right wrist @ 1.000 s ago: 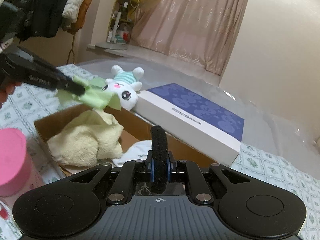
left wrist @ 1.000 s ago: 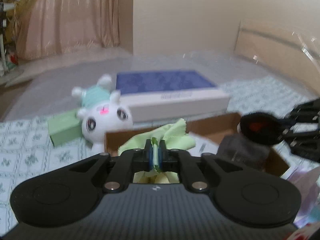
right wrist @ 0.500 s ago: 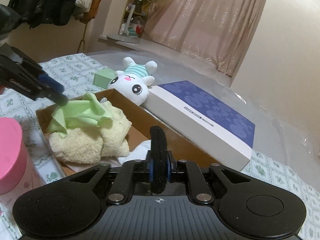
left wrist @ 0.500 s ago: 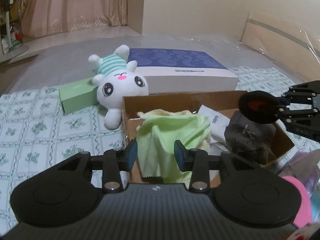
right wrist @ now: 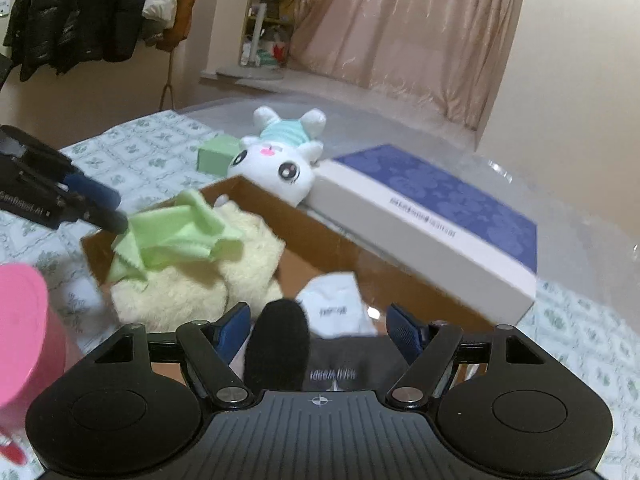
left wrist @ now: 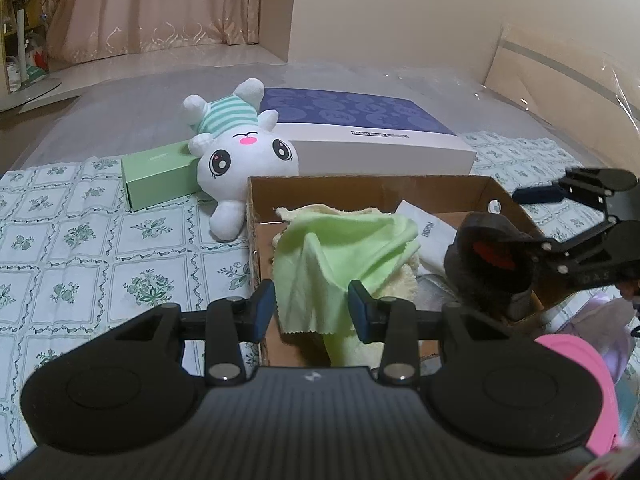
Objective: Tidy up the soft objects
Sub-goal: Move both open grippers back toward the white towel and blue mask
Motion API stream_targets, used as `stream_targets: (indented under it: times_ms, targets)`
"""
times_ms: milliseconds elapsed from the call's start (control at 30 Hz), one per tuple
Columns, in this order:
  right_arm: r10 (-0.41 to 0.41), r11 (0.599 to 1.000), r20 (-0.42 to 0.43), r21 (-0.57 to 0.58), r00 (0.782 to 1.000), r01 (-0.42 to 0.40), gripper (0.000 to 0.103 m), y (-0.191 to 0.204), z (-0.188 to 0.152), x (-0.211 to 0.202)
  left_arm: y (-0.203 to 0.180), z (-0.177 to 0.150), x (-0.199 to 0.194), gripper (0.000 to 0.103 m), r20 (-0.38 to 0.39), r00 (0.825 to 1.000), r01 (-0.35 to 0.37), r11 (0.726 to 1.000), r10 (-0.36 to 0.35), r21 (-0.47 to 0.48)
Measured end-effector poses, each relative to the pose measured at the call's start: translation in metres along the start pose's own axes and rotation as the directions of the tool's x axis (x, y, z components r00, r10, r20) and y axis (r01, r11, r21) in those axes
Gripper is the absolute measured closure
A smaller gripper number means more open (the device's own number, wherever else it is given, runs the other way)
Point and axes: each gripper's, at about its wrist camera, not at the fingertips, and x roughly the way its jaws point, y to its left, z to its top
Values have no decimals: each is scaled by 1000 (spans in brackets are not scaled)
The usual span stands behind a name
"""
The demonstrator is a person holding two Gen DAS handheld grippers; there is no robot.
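The bed (left wrist: 80, 248) carries a patterned sheet. At its far side lies a flat blue-topped box (left wrist: 372, 128), with a white plush (left wrist: 244, 152) touching its near left corner and a small green box (left wrist: 160, 176) just beside the plush. In front of these sits an open carton (left wrist: 360, 188).

Inside the carton, a cream towel (right wrist: 192, 280) lies at the left end. A green cloth (left wrist: 344, 256) is draped over it. A white item (right wrist: 336, 308) lies in the middle. A dark slipper (left wrist: 492, 264) rests at the right end.

Left tongs (left wrist: 312, 312): jaws have just been opening and stand apart. The green cloth hangs between them; neither pad presses it.

Right tongs (right wrist: 320, 328): jaws have just been opening and stand wide. The slipper sits between them, released, near the left pad.

A pink container (right wrist: 24, 328) stands just beside the carton's near side.
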Motion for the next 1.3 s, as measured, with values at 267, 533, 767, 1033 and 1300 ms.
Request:
stream_targets:
  times_ms: [267,533,767,1033,1300]
  targets:
    - [120,991,-28,68,992,-118,29,-5,-8,-17,-2,-5,-4,67,-6,1000,9,1000,-9,1]
    - [119,983,-8,140,993,-117,29,-10,-13,-35,-2,-7,-17,67,2,1000,11,1000,-11,-3]
    - [75,958,58,272,995,-88,29,-24,-25,-83,4,-12,-55,67,24,1000,-7,999,9,-52]
    - [20,915,110,399,994,-62,29,-31,-64,-170,1,-39,-125,67,24,999,-34,993,37,-117]
    - [-58,874,68,486,996,18,29,-6,-125,-249,-19,-87,-189,67,-10,994,-112,981,112,-155]
